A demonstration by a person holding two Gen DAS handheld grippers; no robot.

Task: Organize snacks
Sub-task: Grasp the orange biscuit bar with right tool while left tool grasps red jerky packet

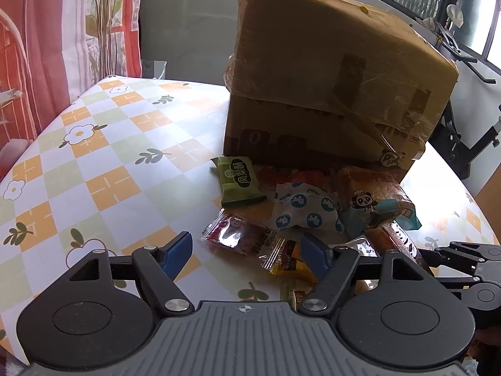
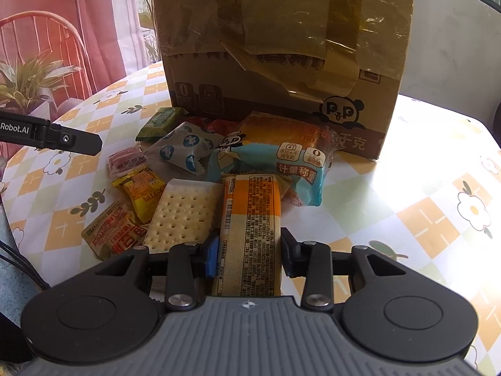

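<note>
Right gripper [image 2: 249, 252] clamped on long orange-and-cream wrapped snack bar [image 2: 250, 216], lower centre of frame, before taped brown cardboard box [image 2: 281, 40]. Left gripper [image 1: 247, 255] wide apart, empty, over red translucent packet [image 1: 233, 233]. Risk: slick wrapper slips; neighbouring white cracker pack [image 2: 183, 216] dragged along.

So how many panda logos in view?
2: one on the cardboard box, front lower right; one on the teal snack bag before it. Others may be hidden in the pile.
</note>
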